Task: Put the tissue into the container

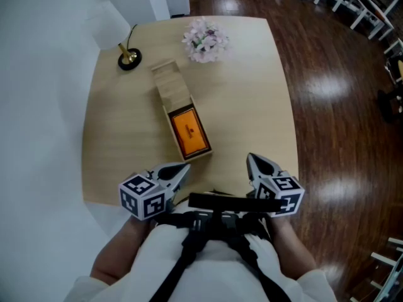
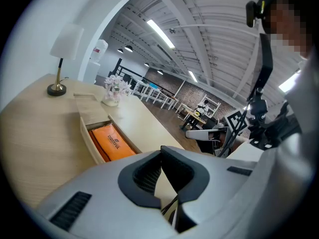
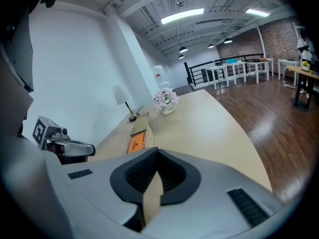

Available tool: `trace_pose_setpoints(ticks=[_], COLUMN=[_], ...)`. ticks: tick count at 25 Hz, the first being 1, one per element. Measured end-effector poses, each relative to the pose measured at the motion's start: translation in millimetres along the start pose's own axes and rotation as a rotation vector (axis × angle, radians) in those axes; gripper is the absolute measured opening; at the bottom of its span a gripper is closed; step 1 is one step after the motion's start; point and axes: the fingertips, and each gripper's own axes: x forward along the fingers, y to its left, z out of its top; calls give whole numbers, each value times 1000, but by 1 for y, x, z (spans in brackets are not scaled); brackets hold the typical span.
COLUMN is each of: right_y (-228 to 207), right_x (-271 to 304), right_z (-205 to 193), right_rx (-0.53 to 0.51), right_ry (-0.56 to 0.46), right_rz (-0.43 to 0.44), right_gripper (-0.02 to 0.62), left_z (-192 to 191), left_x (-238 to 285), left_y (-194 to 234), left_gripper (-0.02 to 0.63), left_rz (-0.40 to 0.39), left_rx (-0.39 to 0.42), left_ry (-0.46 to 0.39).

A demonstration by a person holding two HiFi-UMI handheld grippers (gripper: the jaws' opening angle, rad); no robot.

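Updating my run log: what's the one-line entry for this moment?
tissue pack: inside open box | left gripper: shut, empty | right gripper: shut, empty

- Rectangular pale-wood worktop (image 1: 252, 93): light beige, with faint straight grain.
- Long open pale wooden box (image 1: 170, 83): same beige as the worktop.
- Flat orange tissue pack (image 1: 189, 133) in the box: bright orange, with small dark print along its middle.
- Small black-based table lamp (image 1: 129, 58): black round foot, brass-gold stem, white shade.
- Pale pink flower bunch (image 1: 204, 39): pink and white, with flecks of green.
- Dark glossy plank floor (image 1: 327, 106): deep brown, with white glare patches.
- Grey left gripper (image 1: 186, 167) and grey right gripper (image 1: 250, 158): light grey shells. The fingers (image 2: 144, 176) are black with ribbed inner faces.
- Marker cubes (image 1: 143, 195): white with black square patterns.
- Person's sleeves (image 1: 126, 257): white, crossed by a black strap harness (image 1: 214, 231).
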Motion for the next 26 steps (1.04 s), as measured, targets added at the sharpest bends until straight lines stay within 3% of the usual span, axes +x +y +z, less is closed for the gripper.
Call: trace_pose_setpoints(ticks=[26], right_y=[6], right_x=[5], right_z=[-2], right_rx=[-29], right_ry=[27], right_rz=[18], right_gripper=[-12], left_z=[-1], left_x=[1], left_y=[0], left_gripper=[-2], left_rz=[-4], left_rx=[11], left_ry=[13])
